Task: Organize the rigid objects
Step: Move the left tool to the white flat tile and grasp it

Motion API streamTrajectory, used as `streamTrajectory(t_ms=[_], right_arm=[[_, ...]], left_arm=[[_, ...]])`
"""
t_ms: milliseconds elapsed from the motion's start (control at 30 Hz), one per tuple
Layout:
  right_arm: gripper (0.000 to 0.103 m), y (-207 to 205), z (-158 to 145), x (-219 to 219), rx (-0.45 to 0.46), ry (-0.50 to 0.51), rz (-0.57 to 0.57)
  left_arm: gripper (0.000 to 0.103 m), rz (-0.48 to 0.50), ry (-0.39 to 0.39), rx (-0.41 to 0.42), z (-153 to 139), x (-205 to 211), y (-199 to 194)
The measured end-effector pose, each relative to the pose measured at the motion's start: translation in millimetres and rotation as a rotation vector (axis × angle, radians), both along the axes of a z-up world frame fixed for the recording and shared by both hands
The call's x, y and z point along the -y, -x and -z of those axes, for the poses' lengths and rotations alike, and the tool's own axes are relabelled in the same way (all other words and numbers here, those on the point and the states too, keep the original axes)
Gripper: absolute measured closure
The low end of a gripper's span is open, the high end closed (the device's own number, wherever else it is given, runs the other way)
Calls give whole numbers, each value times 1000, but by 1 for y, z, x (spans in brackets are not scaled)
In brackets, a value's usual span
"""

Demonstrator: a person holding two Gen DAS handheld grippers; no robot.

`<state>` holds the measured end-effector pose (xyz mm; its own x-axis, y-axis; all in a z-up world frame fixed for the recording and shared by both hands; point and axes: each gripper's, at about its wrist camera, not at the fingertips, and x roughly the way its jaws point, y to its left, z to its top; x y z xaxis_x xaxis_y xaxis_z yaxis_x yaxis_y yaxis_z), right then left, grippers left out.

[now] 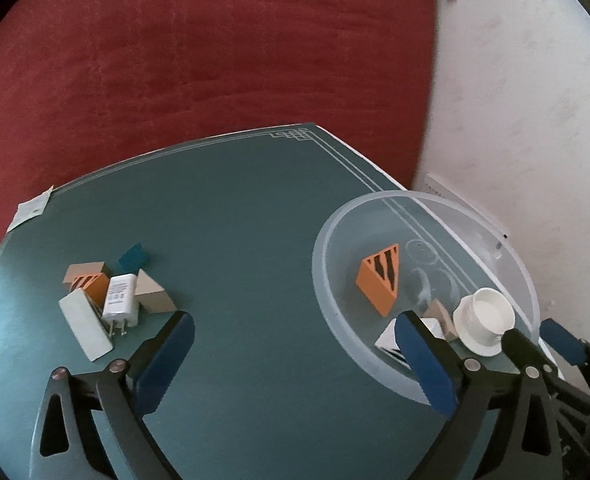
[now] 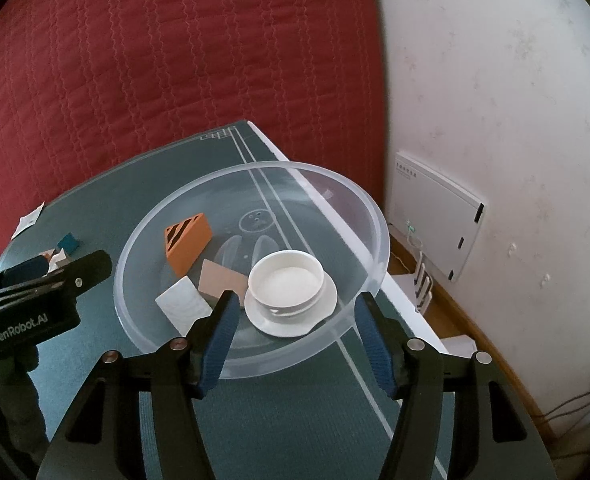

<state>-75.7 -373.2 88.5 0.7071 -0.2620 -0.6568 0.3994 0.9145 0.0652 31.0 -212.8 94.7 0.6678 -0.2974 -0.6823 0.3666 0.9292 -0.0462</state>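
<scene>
1. Left wrist view: your left gripper (image 1: 295, 340) stands spread wide with nothing between its jaws. The unsorted pile lies ahead and to the left of its left finger (image 1: 167, 354); the white charger (image 1: 121, 298) is nearest, long axis running away from you, prongs toward you.
2. Right wrist view: your right gripper (image 2: 295, 320) hovers half-spread over the near rim of the clear bowl (image 2: 375, 216), its pads off the white cup (image 2: 287, 280), gripping nothing.
3. My judgement: the left hand is nearer that pile.

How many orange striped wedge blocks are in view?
2. One orange wedge lies inside the clear bowl; the other orange wedge sits in the pile on the green mat, beside the white charger. More may be hidden in that pile.
</scene>
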Motion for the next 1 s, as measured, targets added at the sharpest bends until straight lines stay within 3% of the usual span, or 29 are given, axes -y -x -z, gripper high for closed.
streamTrajectory(t_ms=[500,1000], right_arm=[[33,2,-3,-8,37,-9,-8],[30,0,-6,-23,47,-29,-44]], left_arm=[[1,-100,13,-18,8,-35,-5],[1,-318,50,-42,14,-108,-29]])
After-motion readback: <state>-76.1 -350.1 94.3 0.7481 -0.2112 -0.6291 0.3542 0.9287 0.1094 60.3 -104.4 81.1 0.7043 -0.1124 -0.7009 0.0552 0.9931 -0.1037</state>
